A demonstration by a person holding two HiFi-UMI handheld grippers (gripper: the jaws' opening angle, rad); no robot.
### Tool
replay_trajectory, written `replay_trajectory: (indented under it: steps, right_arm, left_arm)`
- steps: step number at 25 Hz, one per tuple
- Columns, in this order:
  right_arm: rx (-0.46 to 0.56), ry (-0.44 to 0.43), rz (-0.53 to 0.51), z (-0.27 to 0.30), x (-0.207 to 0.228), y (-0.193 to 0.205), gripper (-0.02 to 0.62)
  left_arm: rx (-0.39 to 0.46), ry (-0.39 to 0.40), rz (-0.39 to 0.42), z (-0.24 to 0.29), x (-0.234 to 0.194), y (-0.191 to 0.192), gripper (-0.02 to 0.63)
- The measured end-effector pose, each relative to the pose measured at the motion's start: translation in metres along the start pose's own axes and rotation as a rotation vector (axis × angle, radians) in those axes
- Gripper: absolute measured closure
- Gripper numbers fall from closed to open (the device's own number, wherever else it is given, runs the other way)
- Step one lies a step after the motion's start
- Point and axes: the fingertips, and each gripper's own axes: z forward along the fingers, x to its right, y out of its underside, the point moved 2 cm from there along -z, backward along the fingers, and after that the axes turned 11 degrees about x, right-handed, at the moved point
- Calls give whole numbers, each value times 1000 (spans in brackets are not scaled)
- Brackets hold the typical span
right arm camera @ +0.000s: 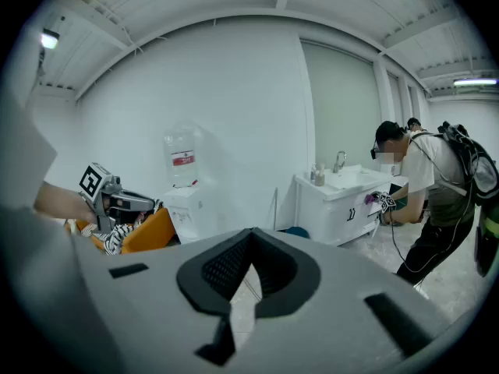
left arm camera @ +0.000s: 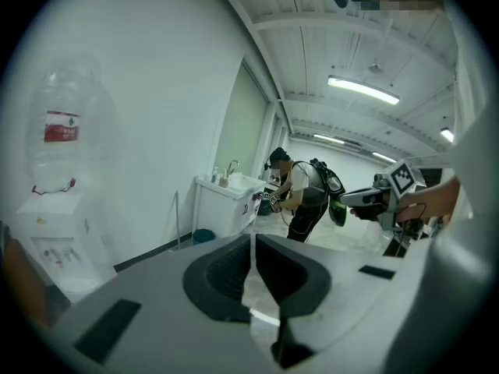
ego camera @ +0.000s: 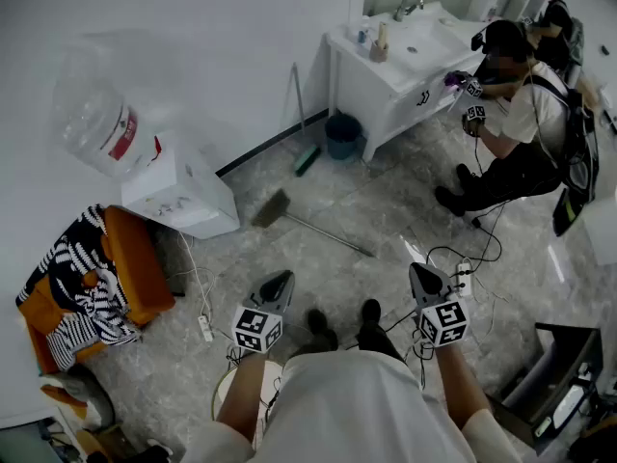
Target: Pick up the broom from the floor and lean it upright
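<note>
Matte grey left hand-held gripper [ego camera: 279, 279] and right hand-held gripper [ego camera: 420, 271] are closed, empty; thin-handled broom [ego camera: 313, 228] lies on marbled floor [ego camera: 386, 191].

My head camera looks steeply down from well above on the floor [ego camera: 386, 225] ahead of my feet. The cameras on my left gripper [ego camera: 281, 277] and right gripper [ego camera: 417, 270] sit just behind their fingers [left arm camera: 226, 275], facing almost level across the room. All three share the sink cabinet [ego camera: 395, 80] and water dispenser [ego camera: 183, 196].
</note>
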Motion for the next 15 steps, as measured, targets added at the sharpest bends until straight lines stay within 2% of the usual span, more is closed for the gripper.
replay_trajectory:
  steps: [15]
  right_arm:
    - [7,23,13,18,-26,-5,597]
  left_arm:
    - [7,47,7,-7,-27,-3,583]
